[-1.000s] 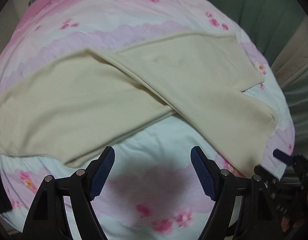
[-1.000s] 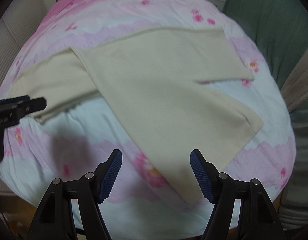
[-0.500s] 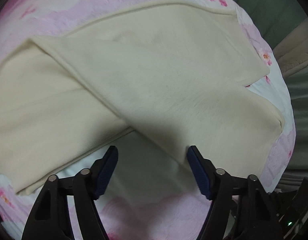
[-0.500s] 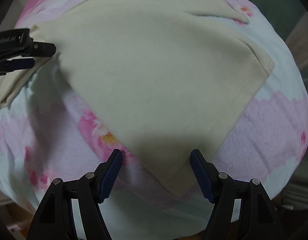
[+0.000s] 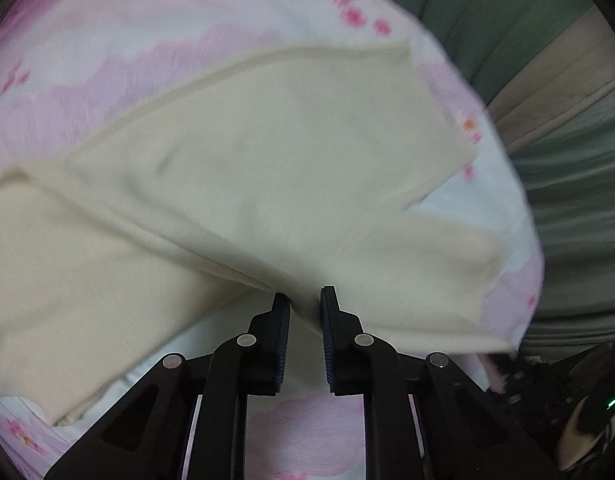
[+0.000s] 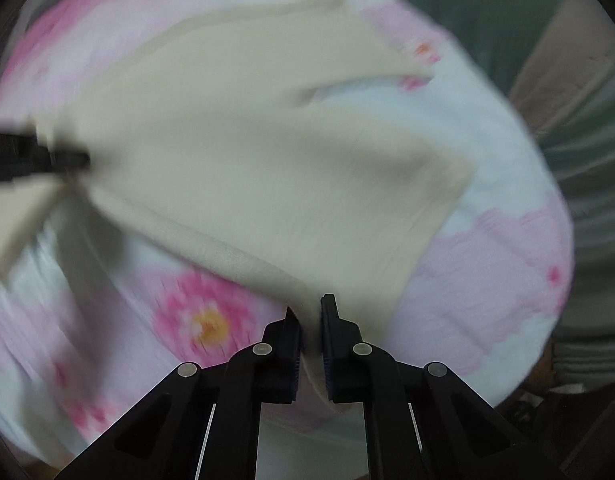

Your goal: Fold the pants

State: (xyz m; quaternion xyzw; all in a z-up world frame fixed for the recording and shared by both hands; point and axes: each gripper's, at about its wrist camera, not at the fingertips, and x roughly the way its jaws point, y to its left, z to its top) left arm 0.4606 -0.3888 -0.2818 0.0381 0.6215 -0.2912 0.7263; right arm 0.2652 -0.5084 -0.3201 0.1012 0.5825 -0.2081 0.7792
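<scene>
Bedspread [image 5: 107, 52] beyond pants [image 5: 267, 168] open; green curtain [image 5: 507, 12] bounds far right side.

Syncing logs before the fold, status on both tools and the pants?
Left tool shut on pants at near edge. Right tool shut on same edge, further along. Pants on floral bedspread, frames blurred. Nothing in the way.

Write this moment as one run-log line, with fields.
step: grasp | left gripper: shut on cream fabric pants edge | right gripper: shut on pants edge | surface: pink floral bedsheet
</scene>
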